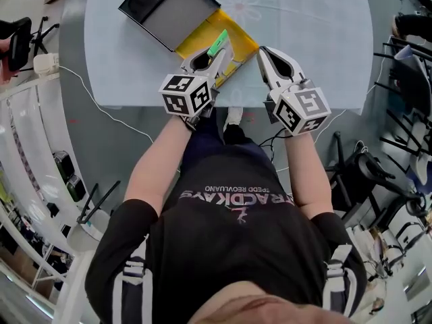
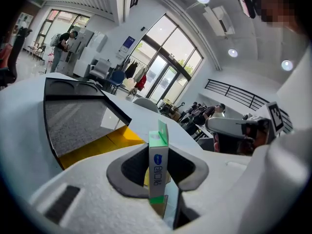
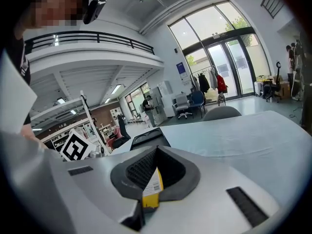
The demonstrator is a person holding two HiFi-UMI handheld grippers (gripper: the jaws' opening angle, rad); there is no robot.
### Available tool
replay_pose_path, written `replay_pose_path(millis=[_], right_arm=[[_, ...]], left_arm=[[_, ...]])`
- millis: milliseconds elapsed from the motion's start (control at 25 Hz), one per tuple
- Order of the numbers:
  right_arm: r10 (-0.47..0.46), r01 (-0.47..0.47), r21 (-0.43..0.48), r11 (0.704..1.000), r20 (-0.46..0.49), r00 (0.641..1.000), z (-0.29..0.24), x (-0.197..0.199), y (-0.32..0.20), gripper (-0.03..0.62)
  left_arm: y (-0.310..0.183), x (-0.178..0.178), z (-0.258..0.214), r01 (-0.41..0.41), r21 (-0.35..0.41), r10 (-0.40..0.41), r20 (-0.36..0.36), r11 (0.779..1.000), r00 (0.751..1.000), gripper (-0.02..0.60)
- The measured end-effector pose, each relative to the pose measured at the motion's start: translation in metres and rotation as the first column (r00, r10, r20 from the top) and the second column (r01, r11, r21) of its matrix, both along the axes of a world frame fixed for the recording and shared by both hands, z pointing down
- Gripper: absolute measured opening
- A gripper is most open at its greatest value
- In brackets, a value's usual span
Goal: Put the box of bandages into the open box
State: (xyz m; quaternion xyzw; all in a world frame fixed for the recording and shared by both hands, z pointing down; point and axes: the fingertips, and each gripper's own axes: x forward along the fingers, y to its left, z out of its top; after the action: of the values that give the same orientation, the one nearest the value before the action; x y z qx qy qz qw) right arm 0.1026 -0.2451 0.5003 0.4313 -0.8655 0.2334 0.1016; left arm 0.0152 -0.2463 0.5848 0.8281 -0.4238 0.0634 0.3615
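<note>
The left gripper (image 1: pixel 214 58) is gripping the bandage box (image 2: pixel 158 165): its jaws are pressing on both flat sides of the slim white-and-green carton, which is standing upright between them with its green flap on top. In the head view the carton is showing over the near part of the open box (image 1: pixel 239 39), above its yellow base; I cannot tell whether it is touching the base. The black lid (image 1: pixel 162 9), lined in grey, is lying folded back on the far side of the yellow part. The right gripper (image 1: pixel 266 58) is sitting at the open box's near right corner, and its jaws are closing on a thin yellow edge with a barcode label. Everything is resting on a pale blue worktop (image 1: pixel 304 19), with both grippers near its front edge.
</note>
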Motion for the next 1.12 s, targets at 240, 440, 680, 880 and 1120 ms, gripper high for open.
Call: replay_pose_path(millis=[240, 440, 680, 880, 1120], right_arm=[[0.012, -0.012, -0.029, 1.0, -0.002, 1.0, 0.012, -0.004, -0.01, 0.012], [0.026, -0.026, -0.043, 0.999, 0.002, 1.0, 0.017, -0.004, -0.015, 0.012], [0.033, -0.033, -0.046, 0.998, 0.007, 0.999, 0.019, -0.001, -0.018, 0.011], [0.033, -0.033, -0.048, 0.998, 0.012, 0.999, 0.021, 0.001, -0.021, 0.012], [0.028, -0.027, -0.05, 0.998, 0.015, 0.999, 0.02, -0.001, -0.022, 0.012]], left_arm=[[-0.01, 0.007, 0.02, -0.014, -0.067, 0.012, -0.034, 0.998, 0.999, 0.104], [-0.014, 0.011, 0.036, -0.017, -0.128, 0.013, -0.032, 0.992, 0.999, 0.104], [-0.017, 0.012, 0.041, -0.023, -0.136, 0.021, -0.016, 0.99, 1.0, 0.106], [-0.017, 0.009, 0.048, -0.026, -0.128, 0.038, 0.086, 0.991, 0.996, 0.115], [-0.014, 0.006, 0.053, -0.056, -0.086, 0.076, 0.244, 0.995, 0.967, 0.161]])
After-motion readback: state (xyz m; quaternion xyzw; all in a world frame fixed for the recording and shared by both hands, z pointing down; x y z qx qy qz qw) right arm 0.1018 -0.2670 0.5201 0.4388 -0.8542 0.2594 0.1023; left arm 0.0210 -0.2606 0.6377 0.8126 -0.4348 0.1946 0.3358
